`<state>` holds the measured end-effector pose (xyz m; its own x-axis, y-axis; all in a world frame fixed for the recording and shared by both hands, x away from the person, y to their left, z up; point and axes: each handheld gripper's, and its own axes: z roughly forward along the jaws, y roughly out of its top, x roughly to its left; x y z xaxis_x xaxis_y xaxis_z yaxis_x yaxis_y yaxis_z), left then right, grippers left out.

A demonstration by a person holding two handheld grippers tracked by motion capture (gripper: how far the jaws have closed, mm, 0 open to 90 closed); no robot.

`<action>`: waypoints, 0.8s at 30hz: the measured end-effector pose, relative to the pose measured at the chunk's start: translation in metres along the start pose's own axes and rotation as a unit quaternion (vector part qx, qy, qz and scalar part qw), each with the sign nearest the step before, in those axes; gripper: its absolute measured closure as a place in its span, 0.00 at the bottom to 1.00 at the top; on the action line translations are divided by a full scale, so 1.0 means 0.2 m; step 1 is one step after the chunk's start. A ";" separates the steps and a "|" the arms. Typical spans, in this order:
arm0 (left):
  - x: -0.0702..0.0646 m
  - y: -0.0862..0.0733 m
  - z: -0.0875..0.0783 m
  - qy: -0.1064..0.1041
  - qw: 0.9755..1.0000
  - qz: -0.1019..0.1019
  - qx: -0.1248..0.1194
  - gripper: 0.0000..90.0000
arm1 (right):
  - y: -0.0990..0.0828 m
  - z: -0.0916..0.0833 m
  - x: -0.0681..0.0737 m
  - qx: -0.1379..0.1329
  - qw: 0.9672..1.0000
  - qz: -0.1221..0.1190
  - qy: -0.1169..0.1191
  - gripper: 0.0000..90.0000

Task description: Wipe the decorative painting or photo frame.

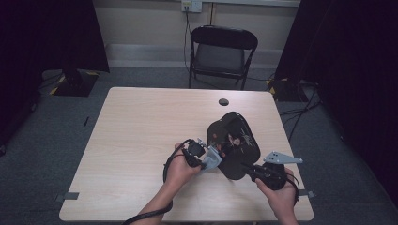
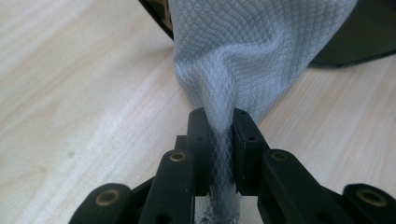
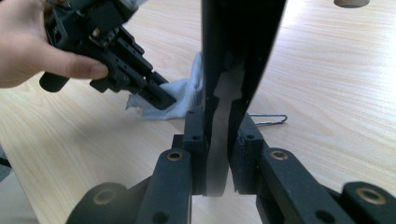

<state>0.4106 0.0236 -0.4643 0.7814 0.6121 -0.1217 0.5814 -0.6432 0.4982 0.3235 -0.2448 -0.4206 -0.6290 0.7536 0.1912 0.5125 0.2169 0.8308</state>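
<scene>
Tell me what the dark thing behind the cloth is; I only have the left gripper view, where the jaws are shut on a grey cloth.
Observer: In the high view it is a glossy black object, tilted over the table.
Operator: Is anything holding it?
Observer: Yes. The right gripper has its jaws shut on the object's narrow end.
Operator: Where does my cloth meet it?
Observer: In the high view, the cloth lies against the object's lower left edge, with the left gripper just behind it.
</scene>
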 end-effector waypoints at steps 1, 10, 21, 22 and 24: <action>0.00 -0.01 0.00 -0.001 1.000 0.002 -0.001 0.89 | 0.00 0.00 0.00 0.000 1.000 0.001 0.000 0.88; 0.02 0.00 -0.12 -0.007 1.000 -0.001 -0.011 0.89 | 0.00 0.00 0.00 -0.002 1.000 0.001 -0.001 0.88; 0.01 0.19 -0.50 0.004 0.997 0.015 -0.072 0.88 | 0.00 0.01 0.01 -0.004 1.000 0.002 -0.002 0.88; 0.01 0.21 -0.54 0.005 0.997 0.016 -0.081 0.88 | 0.00 0.01 0.01 -0.004 1.000 0.002 -0.002 0.88; -0.01 0.25 -0.60 0.007 0.996 0.020 -0.089 0.88 | 0.00 0.01 0.01 -0.004 1.000 0.000 -0.001 0.88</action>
<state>0.4115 0.0458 -0.3355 0.7995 0.5942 -0.0877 0.4992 -0.5763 0.6471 0.3239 -0.2425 -0.4216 -0.6271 0.7554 0.1902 0.5084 0.2120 0.8346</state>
